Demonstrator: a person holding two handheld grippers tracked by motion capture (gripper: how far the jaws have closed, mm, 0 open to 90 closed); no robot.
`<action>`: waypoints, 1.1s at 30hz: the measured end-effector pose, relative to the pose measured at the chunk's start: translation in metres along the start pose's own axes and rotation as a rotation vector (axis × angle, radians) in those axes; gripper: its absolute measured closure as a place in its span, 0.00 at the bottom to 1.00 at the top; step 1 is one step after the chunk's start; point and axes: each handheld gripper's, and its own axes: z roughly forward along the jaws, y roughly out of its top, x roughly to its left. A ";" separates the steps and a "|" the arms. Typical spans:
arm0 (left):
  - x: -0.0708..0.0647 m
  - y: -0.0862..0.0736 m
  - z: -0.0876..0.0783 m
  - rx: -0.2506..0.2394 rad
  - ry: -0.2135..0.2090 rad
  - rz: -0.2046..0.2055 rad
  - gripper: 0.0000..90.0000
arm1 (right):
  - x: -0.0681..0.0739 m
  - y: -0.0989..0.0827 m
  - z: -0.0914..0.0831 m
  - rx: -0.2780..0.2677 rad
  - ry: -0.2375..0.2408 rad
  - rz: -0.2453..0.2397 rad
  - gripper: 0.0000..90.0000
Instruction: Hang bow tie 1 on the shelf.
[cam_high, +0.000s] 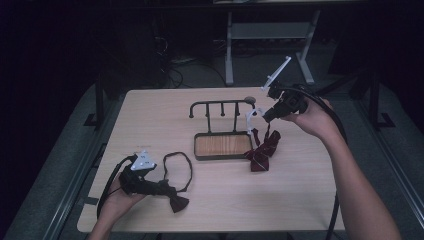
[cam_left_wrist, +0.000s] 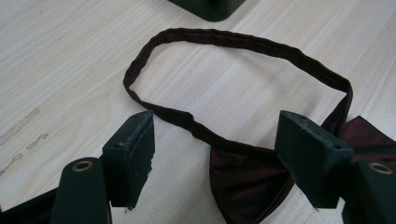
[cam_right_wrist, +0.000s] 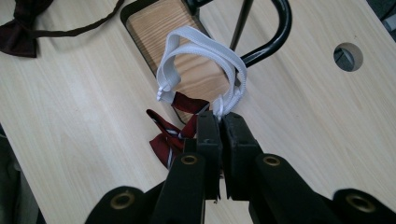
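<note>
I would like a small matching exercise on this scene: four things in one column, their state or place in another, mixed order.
1. white strap
2. plain dark red bow tie
3. rack
4. left gripper

a. stands at the table's middle
b. pinched by the right gripper
c. open
d. lies flat between open fingers

Pairs: 1-b, 2-d, 3-a, 4-c

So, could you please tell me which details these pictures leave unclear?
- Right gripper view: the pinched part of the white elastic strap is hidden by the right gripper.
- Left gripper view: the dark red bow tie is partly covered by the left gripper and cut off by the bottom edge.
</note>
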 end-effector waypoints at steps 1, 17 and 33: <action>0.000 0.000 0.000 0.000 -0.001 -0.001 0.32 | -0.001 0.001 0.000 0.003 0.000 0.006 0.96; 0.000 0.000 0.000 -0.001 -0.003 0.001 0.32 | -0.023 0.009 0.004 0.017 -0.018 0.066 0.95; -0.001 0.000 0.000 -0.004 -0.004 0.003 0.32 | -0.035 0.002 0.019 0.035 -0.001 0.099 0.95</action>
